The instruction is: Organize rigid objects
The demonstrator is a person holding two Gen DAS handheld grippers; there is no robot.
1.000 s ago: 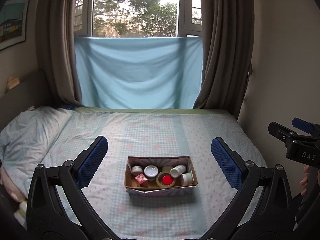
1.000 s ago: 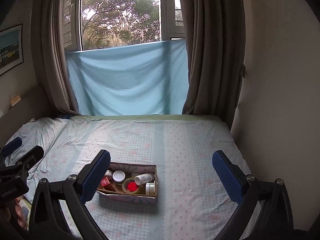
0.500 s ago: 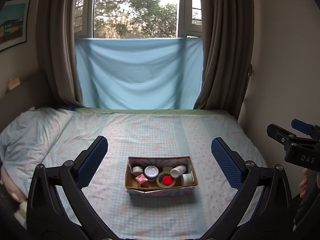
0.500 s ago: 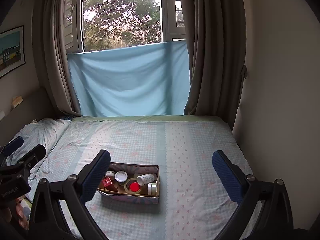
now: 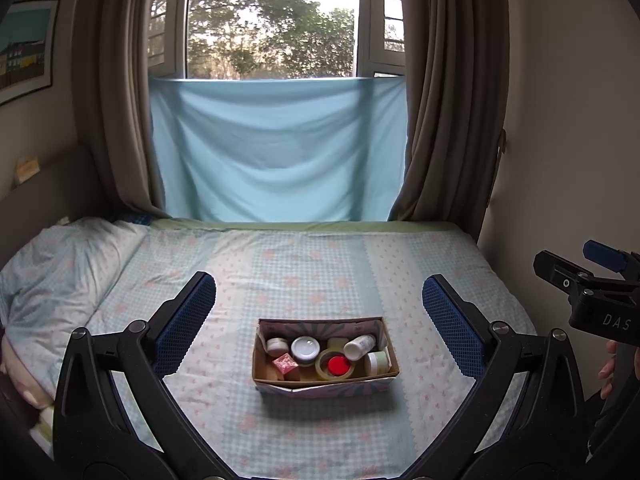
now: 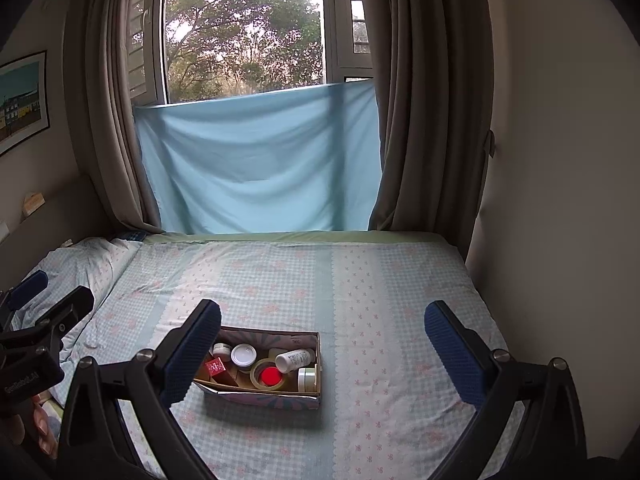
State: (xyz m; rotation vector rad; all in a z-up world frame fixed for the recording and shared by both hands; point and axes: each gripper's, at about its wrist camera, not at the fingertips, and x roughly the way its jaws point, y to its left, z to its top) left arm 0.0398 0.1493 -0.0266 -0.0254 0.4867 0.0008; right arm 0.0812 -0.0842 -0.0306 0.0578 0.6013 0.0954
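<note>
An open cardboard box (image 5: pixel 324 385) sits on the bed; it also shows in the right wrist view (image 6: pixel 264 397). In it lie small white jars (image 5: pixel 305 347), a red cube (image 5: pixel 285 363), a tape roll around a red lid (image 5: pixel 337 365) and a white bottle (image 5: pixel 359 345) on its side. My left gripper (image 5: pixel 319 312) is open and empty, held above and short of the box. My right gripper (image 6: pixel 322 334) is open and empty, to the right of the box, its left finger (image 6: pixel 192 354) overlapping the box's left end in view.
The bed (image 5: pixel 304 264) has a pale blue checked sheet. A pillow (image 5: pixel 60 264) lies at the left. A wall runs along the bed's right side (image 6: pixel 560 240). A curtained window with a blue cloth (image 5: pixel 276 148) stands behind the bed.
Both grippers drifted slightly; in the right wrist view the box has shifted a little to the right. Nothing was taken hold of or released.
</note>
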